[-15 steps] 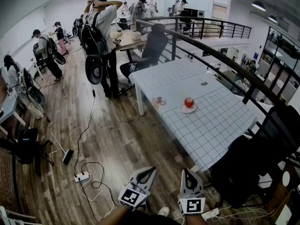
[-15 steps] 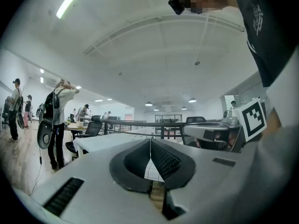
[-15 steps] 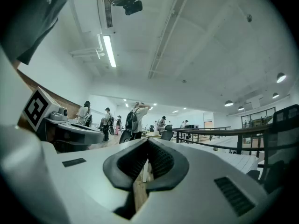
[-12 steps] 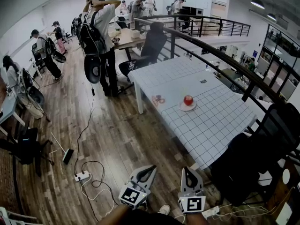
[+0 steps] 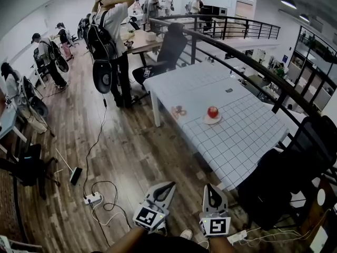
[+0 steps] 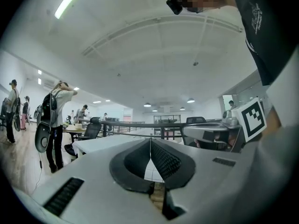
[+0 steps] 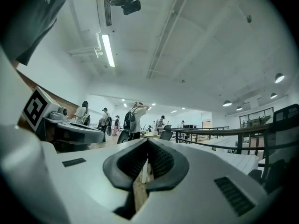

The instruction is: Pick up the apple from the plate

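Apple [image 5: 212, 112] unmoved, seemingly upright on plate [image 5: 206, 121]

head view: steeply down | gripper views: low, level | shared: table [image 5: 237, 136]

Open office — tables [image 5: 196, 84], swivel chair [image 5: 171, 48], railing [image 5: 248, 60]

Pale grey left gripper [image 5: 170, 185] and right gripper [image 5: 209, 186], black ribbed pads [image 6: 164, 161], marker cubes [image 5: 148, 217]
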Demonstrator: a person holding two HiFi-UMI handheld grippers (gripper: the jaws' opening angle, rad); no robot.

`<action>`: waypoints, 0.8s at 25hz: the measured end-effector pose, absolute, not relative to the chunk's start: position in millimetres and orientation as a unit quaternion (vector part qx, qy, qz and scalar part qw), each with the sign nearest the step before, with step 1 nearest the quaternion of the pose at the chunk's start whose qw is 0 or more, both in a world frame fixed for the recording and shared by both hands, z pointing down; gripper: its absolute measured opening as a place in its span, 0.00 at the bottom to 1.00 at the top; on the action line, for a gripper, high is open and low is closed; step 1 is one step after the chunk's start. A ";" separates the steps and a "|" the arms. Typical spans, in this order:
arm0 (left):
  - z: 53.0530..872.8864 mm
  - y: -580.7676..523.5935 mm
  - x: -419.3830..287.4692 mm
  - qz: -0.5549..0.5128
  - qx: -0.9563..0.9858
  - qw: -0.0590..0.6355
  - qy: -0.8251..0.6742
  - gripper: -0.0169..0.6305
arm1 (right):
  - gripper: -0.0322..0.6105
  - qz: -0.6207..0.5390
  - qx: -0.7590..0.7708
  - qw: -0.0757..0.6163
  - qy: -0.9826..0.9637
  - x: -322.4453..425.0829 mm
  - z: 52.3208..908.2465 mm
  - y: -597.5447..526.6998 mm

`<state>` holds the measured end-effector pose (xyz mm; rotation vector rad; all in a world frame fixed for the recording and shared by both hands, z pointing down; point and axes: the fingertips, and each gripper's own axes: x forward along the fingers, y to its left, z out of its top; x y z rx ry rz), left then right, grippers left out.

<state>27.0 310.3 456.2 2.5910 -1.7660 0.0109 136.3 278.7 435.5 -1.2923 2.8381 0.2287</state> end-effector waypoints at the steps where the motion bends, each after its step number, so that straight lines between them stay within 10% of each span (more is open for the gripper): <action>1: 456.2 306.4 22.4 0.004 0.827 0.000 -0.562 0.06 | 0.09 0.075 -0.413 0.010 0.908 131.3 434.1 275.5; 20: 437.1 234.3 -67.1 -0.015 0.847 -0.035 -0.530 0.06 | 0.09 0.084 -0.425 0.006 0.901 37.4 427.4 223.2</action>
